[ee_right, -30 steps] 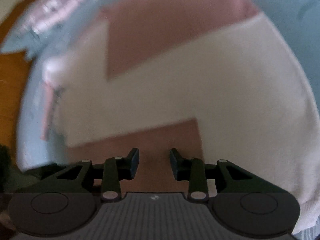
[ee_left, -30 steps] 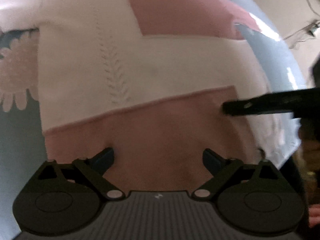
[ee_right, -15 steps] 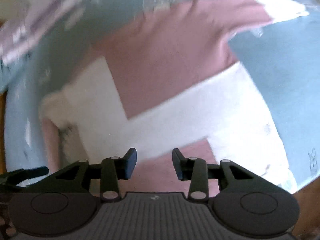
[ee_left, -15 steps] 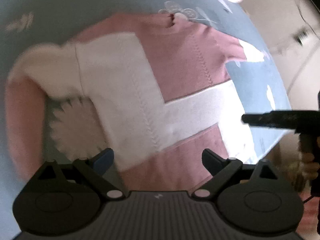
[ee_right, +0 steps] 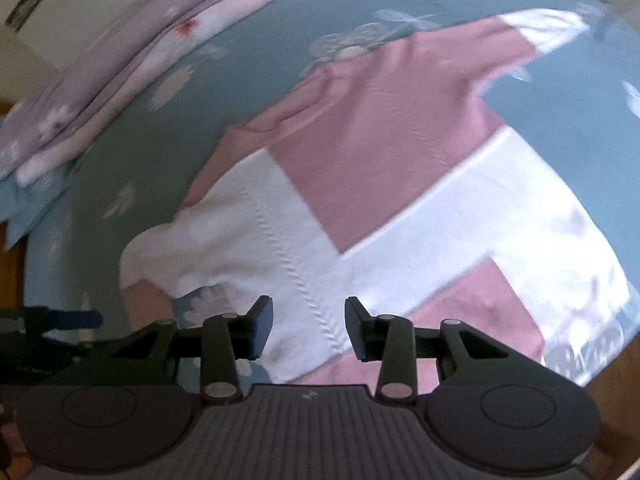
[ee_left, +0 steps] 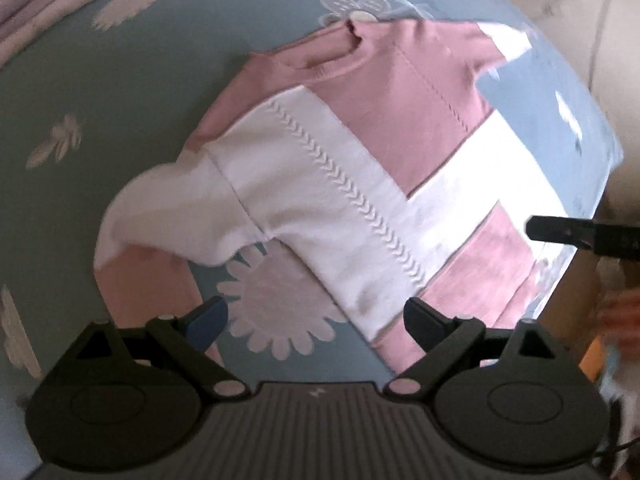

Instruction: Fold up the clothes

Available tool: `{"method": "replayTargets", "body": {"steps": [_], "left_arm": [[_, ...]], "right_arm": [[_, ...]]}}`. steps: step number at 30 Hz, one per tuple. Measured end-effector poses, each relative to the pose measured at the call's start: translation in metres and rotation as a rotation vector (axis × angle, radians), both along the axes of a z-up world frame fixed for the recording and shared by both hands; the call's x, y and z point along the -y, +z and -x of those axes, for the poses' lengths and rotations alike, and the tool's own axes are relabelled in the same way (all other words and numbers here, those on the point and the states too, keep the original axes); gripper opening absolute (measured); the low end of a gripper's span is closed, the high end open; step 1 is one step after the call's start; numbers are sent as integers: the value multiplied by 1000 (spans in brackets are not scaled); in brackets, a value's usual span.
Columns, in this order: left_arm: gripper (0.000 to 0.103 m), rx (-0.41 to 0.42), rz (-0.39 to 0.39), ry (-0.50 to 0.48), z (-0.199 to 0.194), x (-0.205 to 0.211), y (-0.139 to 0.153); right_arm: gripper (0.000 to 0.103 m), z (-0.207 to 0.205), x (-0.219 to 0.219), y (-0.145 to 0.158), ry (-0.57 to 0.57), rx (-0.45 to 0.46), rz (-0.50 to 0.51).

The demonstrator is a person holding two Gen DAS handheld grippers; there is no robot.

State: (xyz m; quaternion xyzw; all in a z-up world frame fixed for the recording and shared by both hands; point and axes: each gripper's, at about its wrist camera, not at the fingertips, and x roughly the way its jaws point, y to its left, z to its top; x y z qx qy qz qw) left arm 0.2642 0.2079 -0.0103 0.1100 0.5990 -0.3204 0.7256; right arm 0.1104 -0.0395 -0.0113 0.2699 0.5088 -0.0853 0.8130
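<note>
The pink-and-white sweater [ee_left: 360, 184] on the floral bedsheet [ee_left: 120, 100] shows no legible writing.

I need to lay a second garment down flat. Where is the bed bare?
Bare blue bedsheet lies between the sweater's collar and the folded pink quilt. A smaller patch lies beyond its far sleeve. The near side is crowded: the bent sleeve and the bed's edge.

left gripper [ee_left: 316, 322]: jaws wide, empty | right gripper [ee_right: 308, 326]: jaws partly apart, empty | both apparently angled steeply down
</note>
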Motion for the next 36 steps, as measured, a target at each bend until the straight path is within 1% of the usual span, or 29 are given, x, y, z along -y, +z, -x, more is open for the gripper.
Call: {"method": "replayTargets", "body": {"steps": [3,4,7,10,12,16,19,20,21,22,24,25,28,30,33,36], "left_arm": [[94,32,14,-59,-4,1,4],[94,38,6,-67,-6,1,3],[94,54,-34,-46,-9,6,3],[94,46,-25,-48,-6,12,5],[94,59,-22,-68,2,16,10],[94,132,-32,-110,19,8,32],[95,192,-23,-157,26,-3,51],[95,214,-26,-175,28,-6,55],[95,235,-40,-187,29,-7,55],[95,250,-63,-192,29,-7,52],[95,266,-109,-201,29,-6,44],[95,274,-113,-216,30,-6,39],[95,311,-104,-252,34,-3,29],[95,342,-101,-278,33,2,21],[95,393,-115,-311,28,10,11],[95,408,-105,-336,18,18,0]], "right_arm": [[45,24,-6,-4,-87,9,-12],[45,32,-7,-4,-114,15,-17],[45,62,-12,5,-194,44,-9],[45,100,-16,15,-264,78,12],[45,126,-20,19,-311,93,25],[45,180,-31,24,-403,122,21],[46,217,-49,29,-468,152,19],[47,224,-54,28,-480,170,29],[52,232,-59,28,-492,187,39],[53,240,-64,27,-504,205,49],[53,248,-71,19,-535,210,78],[53,251,-74,13,-541,217,84],[53,253,-81,-4,-569,285,72],[53,248,-85,-15,-561,321,65],[53,235,-93,-34,-542,351,90],[53,223,-102,-50,-544,367,93]]}}
